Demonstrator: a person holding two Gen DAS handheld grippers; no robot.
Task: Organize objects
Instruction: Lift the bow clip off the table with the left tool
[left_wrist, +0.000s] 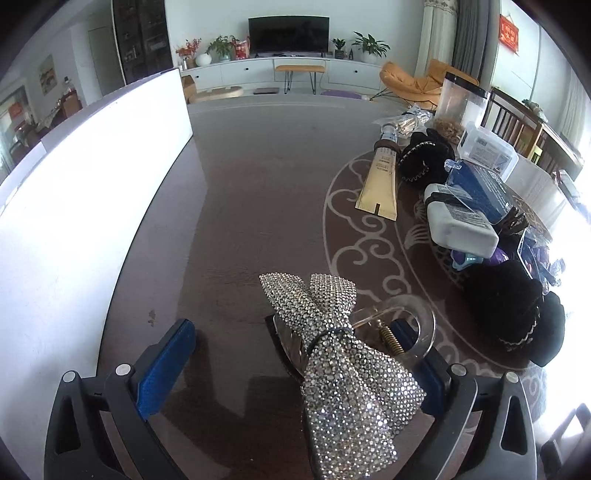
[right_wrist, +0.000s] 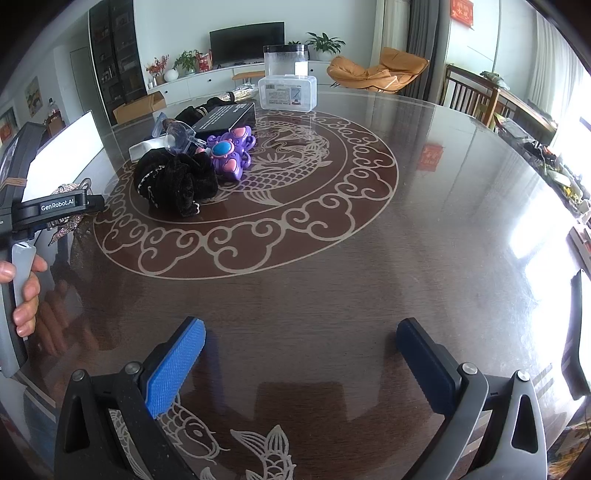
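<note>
In the left wrist view a silver rhinestone bow hair clip (left_wrist: 340, 350) with a clear claw lies on the dark table between my left gripper's wide-apart fingers; the left gripper (left_wrist: 295, 354) is open around it, the clip leaning against the right pad. A pile of objects sits to the right: a gold tube (left_wrist: 382, 177), black scrunchies (left_wrist: 424, 158), a white-and-blue package (left_wrist: 461, 218). In the right wrist view my right gripper (right_wrist: 301, 358) is open and empty over bare table, well short of the pile with black scrunchies (right_wrist: 173, 181) and a purple toy (right_wrist: 231, 153).
A white board or box wall (left_wrist: 85, 192) stands along the left. A clear lidded box (right_wrist: 288, 92) and a tall clear jar (right_wrist: 284, 59) stand at the far side. The left gripper body and a hand (right_wrist: 26, 295) show at the left edge. Chairs stand beyond the table.
</note>
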